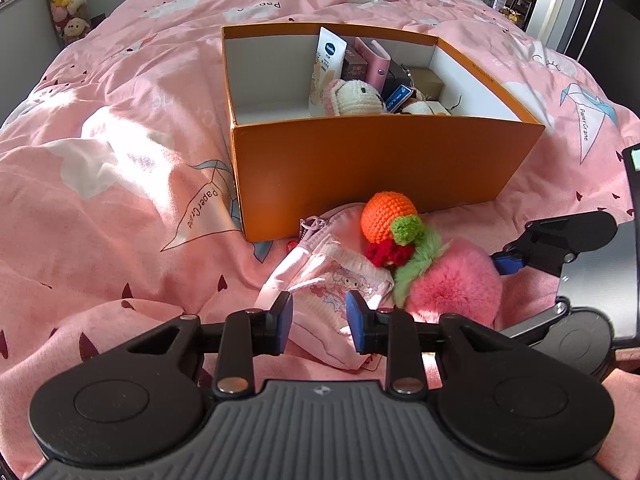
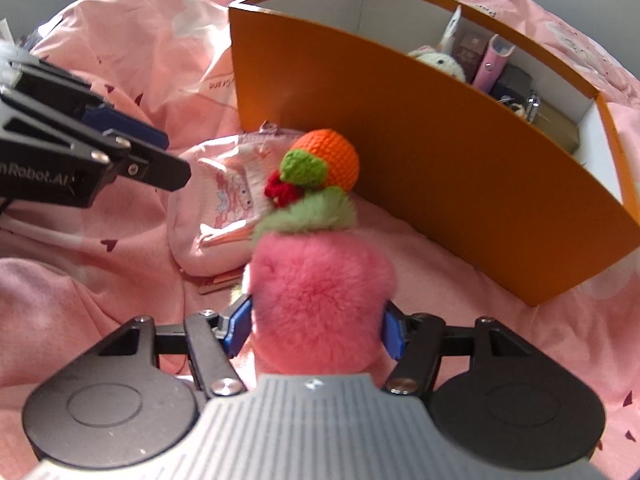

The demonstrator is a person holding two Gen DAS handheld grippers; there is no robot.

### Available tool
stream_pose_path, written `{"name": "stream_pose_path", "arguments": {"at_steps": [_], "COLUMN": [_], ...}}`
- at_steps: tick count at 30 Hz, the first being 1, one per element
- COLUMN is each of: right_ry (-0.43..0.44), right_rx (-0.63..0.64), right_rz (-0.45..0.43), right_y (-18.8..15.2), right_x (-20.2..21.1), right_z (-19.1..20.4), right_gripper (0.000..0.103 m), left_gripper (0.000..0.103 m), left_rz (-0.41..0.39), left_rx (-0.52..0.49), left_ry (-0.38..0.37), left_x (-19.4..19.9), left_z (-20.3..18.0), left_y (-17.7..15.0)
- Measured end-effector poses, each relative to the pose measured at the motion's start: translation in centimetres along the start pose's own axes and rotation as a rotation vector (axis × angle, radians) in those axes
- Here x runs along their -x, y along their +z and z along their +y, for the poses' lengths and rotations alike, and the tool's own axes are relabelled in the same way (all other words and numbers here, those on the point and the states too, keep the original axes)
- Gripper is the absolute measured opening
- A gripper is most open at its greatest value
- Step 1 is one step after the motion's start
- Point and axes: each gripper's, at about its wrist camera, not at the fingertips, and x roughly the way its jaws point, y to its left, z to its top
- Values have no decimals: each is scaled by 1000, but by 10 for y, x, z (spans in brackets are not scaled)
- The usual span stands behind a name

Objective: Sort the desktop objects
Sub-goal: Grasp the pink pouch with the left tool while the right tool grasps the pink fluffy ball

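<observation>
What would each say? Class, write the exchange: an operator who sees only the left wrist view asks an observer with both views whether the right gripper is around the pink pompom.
Operator: Is the right gripper around the pink pompom?
Observer: Yes. The right gripper straddles the pink pompom, with a blue pad against the fur on each side.
Operator: Is my left gripper on the pink pouch?
Observer: Seen sideways, the left gripper ends at the edge of the pink pouch. I cannot tell whether they touch.
</observation>
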Motion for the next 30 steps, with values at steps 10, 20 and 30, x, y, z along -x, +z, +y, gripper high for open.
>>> {"name": "stream_pose_path", "arguments": {"at_steps": [10, 20, 30], "right_ry": [-64, -112, -81], "right_rx": [-81, -186, -171], "right_rz": [-40, -67, -69], "right_y": [1, 2, 4], "right_x": [8, 25, 25], "right_z": [-14, -39, -39], "right_gripper": [46, 55, 56], "left_gripper": [34, 50, 55], "left_rz": [-2, -31, -12], "left_rx": [5, -76, -102], "left_ry": [0, 10, 1], "left_x": [0, 1, -26], "left_z": [3, 6, 13], "left_y": [0, 8, 14]}}
